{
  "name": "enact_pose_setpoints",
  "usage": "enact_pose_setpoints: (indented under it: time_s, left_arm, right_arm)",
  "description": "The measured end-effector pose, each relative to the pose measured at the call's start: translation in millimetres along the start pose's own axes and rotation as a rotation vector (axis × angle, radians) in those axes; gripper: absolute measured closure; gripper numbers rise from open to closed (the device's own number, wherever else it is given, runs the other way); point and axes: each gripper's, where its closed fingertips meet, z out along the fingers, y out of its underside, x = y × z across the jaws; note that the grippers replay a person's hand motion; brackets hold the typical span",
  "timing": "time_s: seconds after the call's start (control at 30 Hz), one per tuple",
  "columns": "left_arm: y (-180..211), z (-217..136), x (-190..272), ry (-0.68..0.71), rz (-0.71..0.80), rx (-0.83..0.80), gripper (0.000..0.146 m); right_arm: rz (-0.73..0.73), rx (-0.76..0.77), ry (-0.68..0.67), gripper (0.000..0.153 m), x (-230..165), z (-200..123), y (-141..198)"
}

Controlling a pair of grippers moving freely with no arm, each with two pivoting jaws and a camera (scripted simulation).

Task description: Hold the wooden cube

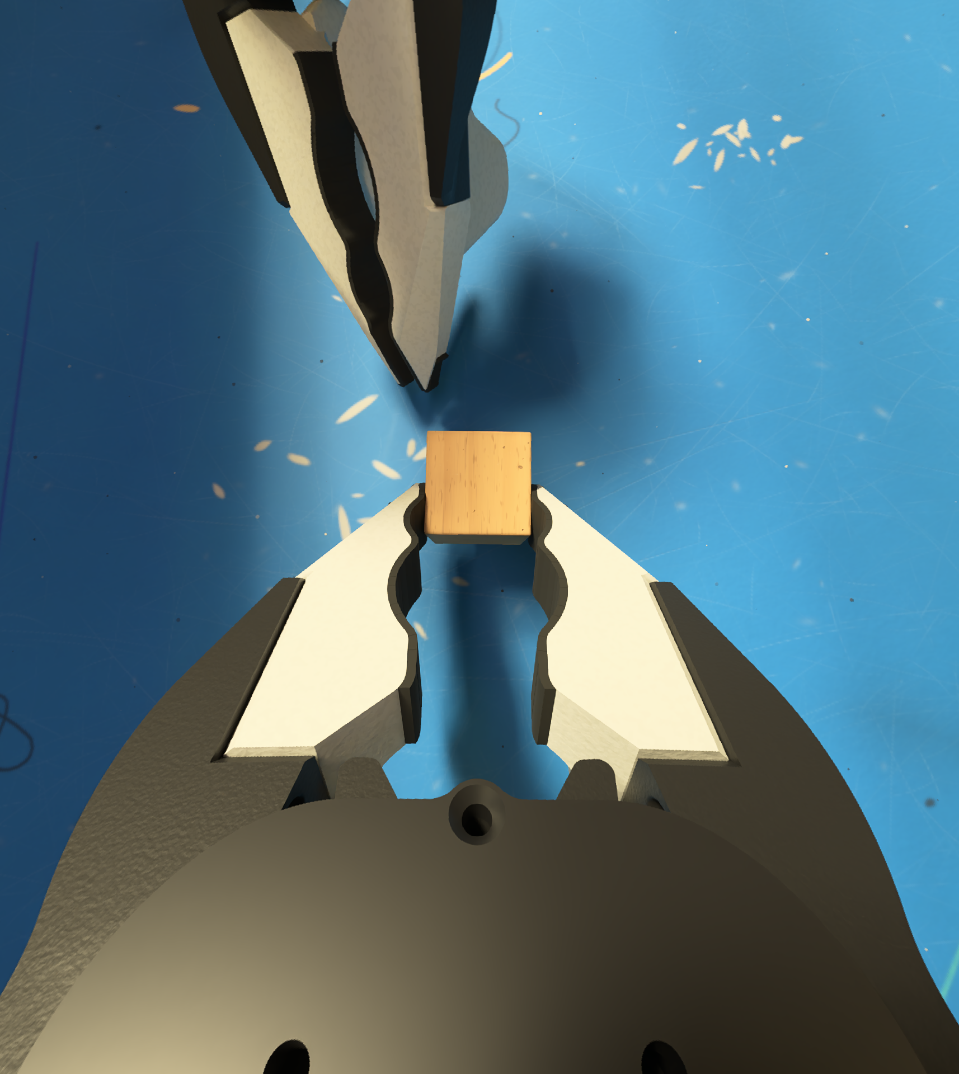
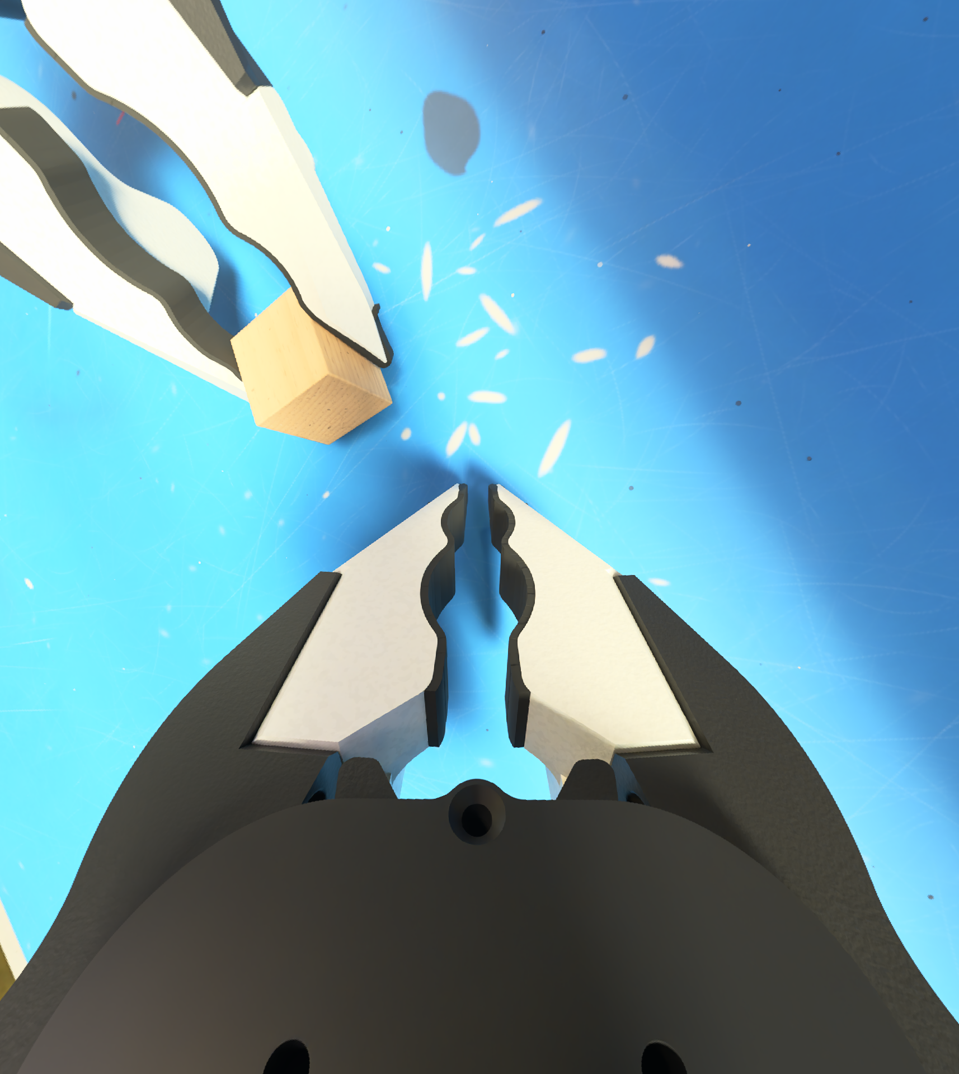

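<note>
surface: scratched blue tabletop (image 1: pixel 814 407) | pale flecks (image 2: pixel 489 397) | light: uneven, shadowed

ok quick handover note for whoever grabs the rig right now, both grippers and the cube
Left gripper: shut on the cube, which sits between the fingertips, gripped on two opposite sides.
Right gripper: nearly shut with only a thin gap, holding nothing. Its tips are close to the cube but apart from it.
Cube: at or just above the blue mat; I cannot tell whether it is lifted.
Done: the grasp is made with the left gripper.
Left: keep the left grip steady, and keep the right gripper clear so it does not knock the cube.
</note>
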Motion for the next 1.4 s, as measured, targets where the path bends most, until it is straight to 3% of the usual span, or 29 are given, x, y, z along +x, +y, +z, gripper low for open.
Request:
enact_pose_setpoints:
  time_s: [0.17, 1.4]
  left_arm:
    - [0.7, 1.0, 0.1, 0.0, 0.001, -0.004, 0.112]
    - [1.2, 20.5, -18.0, -0.158, -0.059, -0.037, 0.112]
  right_arm:
    - [0.029, -0.003, 0.014, 0.153, 6.3, -0.4, 2.7]
    - [-0.005, -0.066, -0.038, 0.153, -12.0, 7.3, 7.9]
